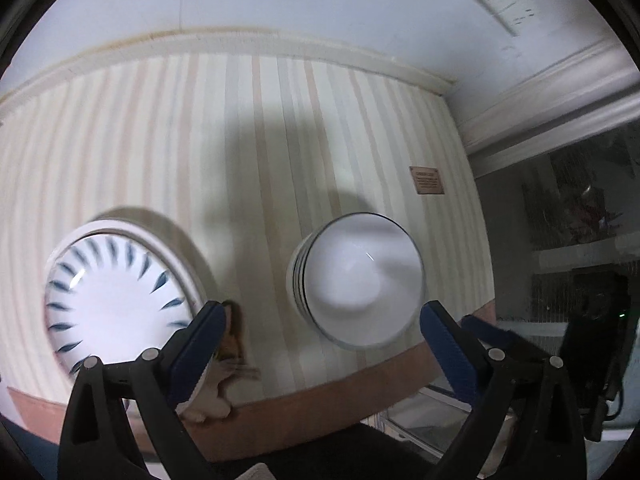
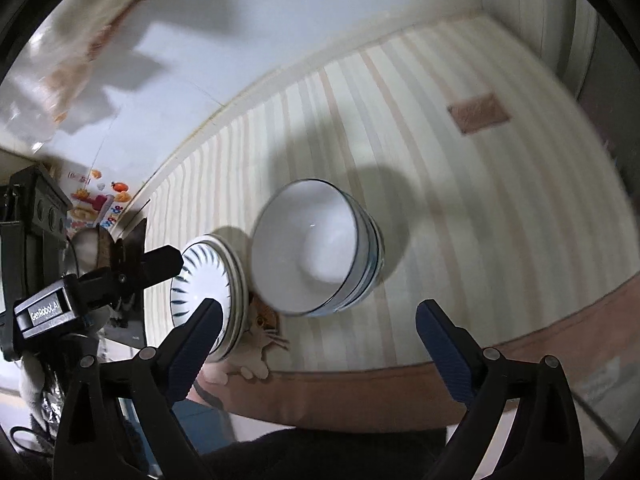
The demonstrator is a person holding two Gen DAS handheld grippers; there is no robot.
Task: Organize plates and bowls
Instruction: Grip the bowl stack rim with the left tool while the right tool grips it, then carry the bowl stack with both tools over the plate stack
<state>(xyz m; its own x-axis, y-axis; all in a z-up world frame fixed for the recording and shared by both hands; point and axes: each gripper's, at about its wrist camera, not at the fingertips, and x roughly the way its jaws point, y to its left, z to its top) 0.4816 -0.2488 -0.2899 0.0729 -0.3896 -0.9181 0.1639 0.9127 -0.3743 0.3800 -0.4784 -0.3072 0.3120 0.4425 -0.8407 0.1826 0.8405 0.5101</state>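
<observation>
**Two stacks on the striped cloth, both grippers empty**

Both views are smeared by blur, so we cannot count the pieces in either stack with confidence. The stack of bowls shows several dark-lined rims down its side, perhaps four, but the lower ones merge. The stack of plates, white with blue leaf strokes round the rim, is cut across at its near edge by a finger of the left gripper; from the right wrist we make out about three plate edges.

We count two stacks, both on the striped tablecloth, plates to the left and bowls just beside them, near the table's front edge. One brown label lies on the cloth, well apart from them.

A cat figure printed on the cloth, between the stacks, is half hidden in the left view and clearer in the right. Only the right view shows the left gripper from outside, near the plates.

The left gripper's jaws stand wide apart with nothing between them; the right gripper likewise, over the bowls without touching
</observation>
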